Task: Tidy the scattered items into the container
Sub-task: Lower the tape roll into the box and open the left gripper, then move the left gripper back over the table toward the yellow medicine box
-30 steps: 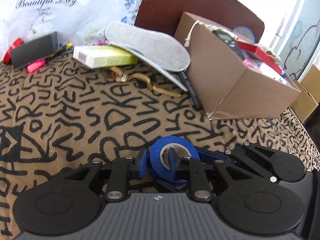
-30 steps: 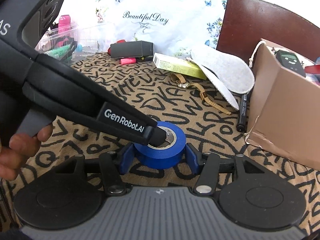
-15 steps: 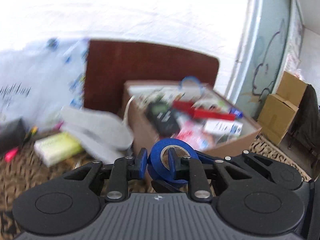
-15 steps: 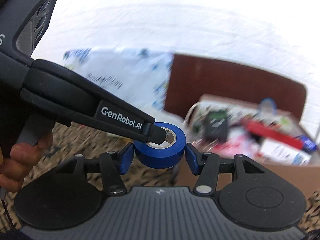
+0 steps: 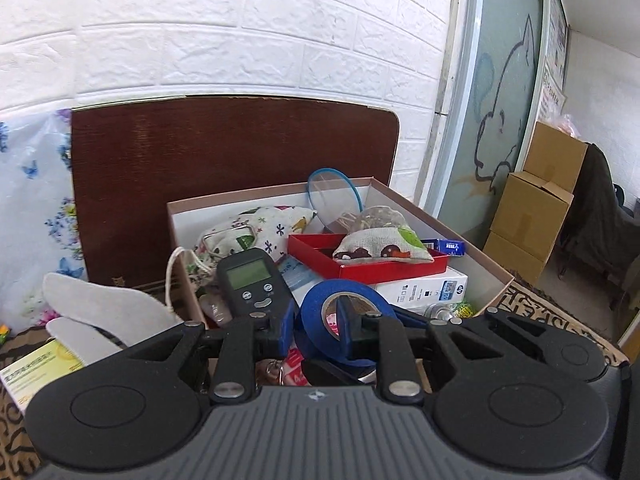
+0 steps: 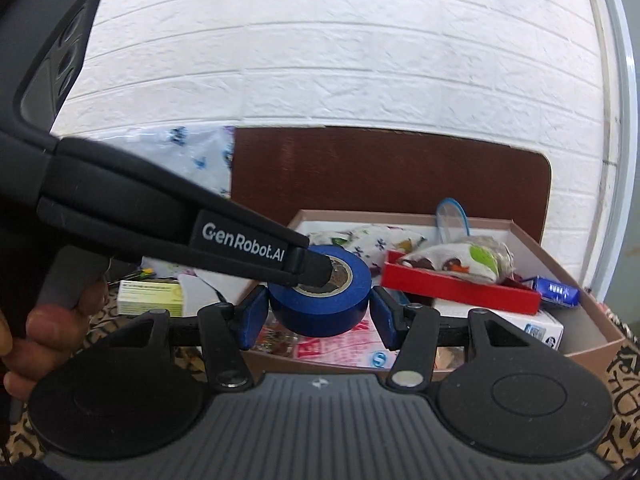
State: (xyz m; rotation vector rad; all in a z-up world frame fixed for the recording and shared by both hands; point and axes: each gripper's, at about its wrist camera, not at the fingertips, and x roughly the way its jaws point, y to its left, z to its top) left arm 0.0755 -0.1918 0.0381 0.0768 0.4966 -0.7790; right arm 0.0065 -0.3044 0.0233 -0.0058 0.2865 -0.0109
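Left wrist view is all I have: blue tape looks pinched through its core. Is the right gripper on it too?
Observer: The right wrist view shows the right gripper with a pad on each side of the blue tape. Whether the pads touch it is too close to call.
Operator: Is the roll over the box?
Observer: Yes. It hangs above the near end of the cardboard box, directly over a pink-and-white packet.

Blue tape roll point(image 6: 320, 300), red tray point(image 5: 360, 258), brown box point(image 5: 486, 262), black-on-tan lettered cloth point(image 6: 622, 364), white brick wall point(image 5: 240, 28).
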